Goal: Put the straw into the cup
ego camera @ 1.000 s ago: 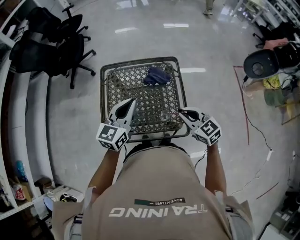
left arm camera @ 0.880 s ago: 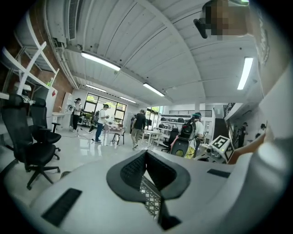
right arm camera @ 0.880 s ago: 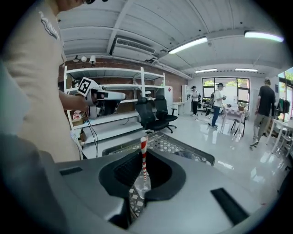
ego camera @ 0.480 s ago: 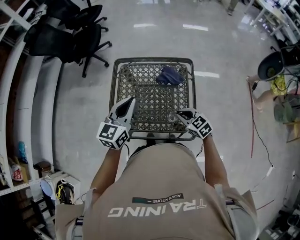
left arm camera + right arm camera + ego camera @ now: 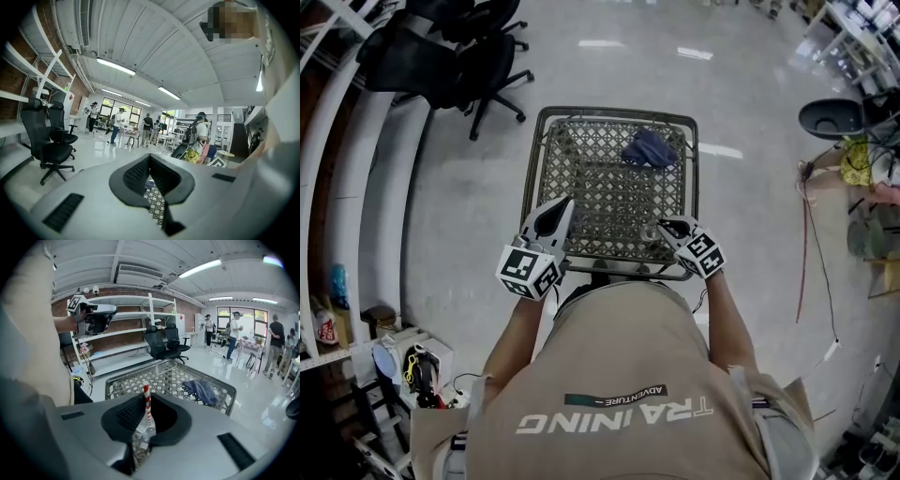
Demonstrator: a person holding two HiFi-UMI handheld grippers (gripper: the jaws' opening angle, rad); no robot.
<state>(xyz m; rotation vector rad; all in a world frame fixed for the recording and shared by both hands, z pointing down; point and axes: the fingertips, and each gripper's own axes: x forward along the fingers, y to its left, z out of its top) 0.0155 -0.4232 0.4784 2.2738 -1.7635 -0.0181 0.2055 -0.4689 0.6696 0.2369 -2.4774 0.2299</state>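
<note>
As right gripper (image 5: 146, 417) clamps it, straw (image 5: 146, 398) stands upright.

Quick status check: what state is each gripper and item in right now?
Left gripper: shut, empty.
Right gripper: shut on straw.
Straw: upright, pinched between the jaws.
Cup: clear, just below the straw; cannot tell whether the straw's tip is inside.
Cloth: crumpled at the table's far side.
Table: mesh top, holding the cloth.
</note>
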